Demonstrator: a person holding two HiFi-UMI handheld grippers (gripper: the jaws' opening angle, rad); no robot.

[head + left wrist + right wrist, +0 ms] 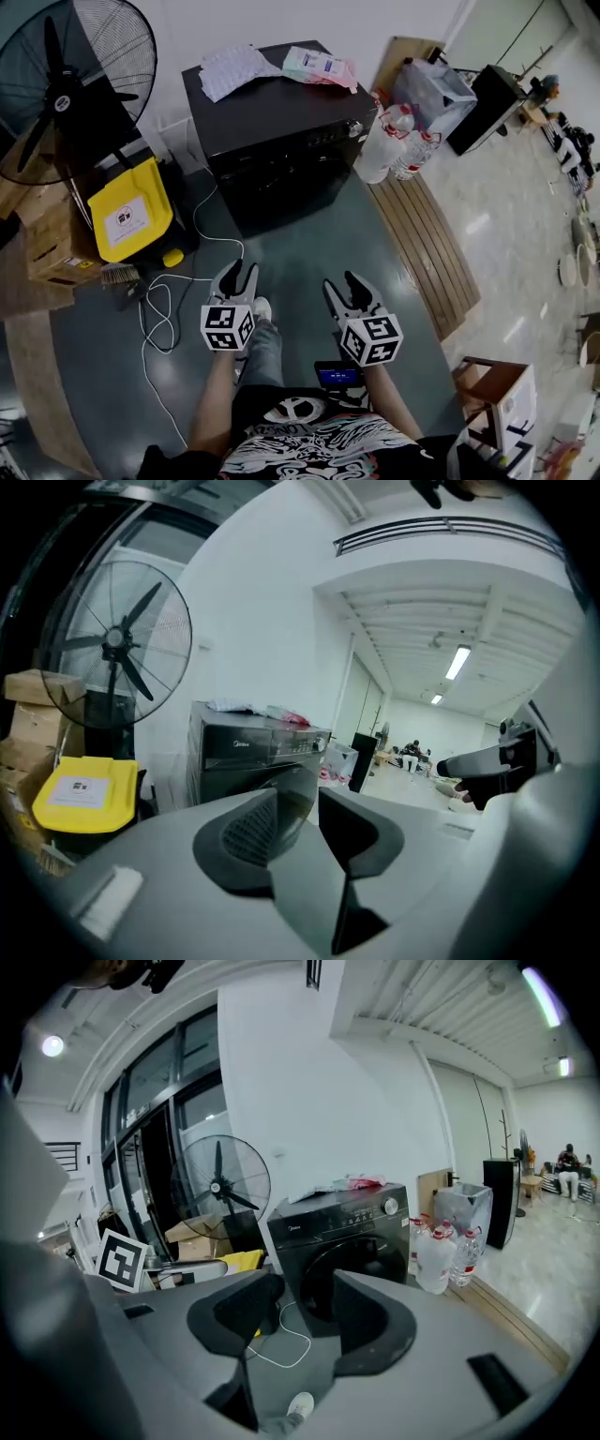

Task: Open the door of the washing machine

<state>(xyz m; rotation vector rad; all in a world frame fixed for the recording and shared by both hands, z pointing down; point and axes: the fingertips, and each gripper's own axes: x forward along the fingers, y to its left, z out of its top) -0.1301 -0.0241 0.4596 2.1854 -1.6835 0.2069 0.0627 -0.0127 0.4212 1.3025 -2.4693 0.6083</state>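
Black washer stands by the white wall, in front of the person and well apart from both grippers. Its round door on the front side is closed. Left of it stands a big fan, and on the right side wooden slats lie on the floor. Below the fan there is a yellow bin. Clear bottles stand just beside the right corner of the washer. On the top of the washer lie some white papers.

The left gripper and the right gripper are held side by side above the grey floor, and both point toward the washer. The jaws of each one stand apart with nothing between them. A thin white cable runs over the floor from the washer toward the left gripper.
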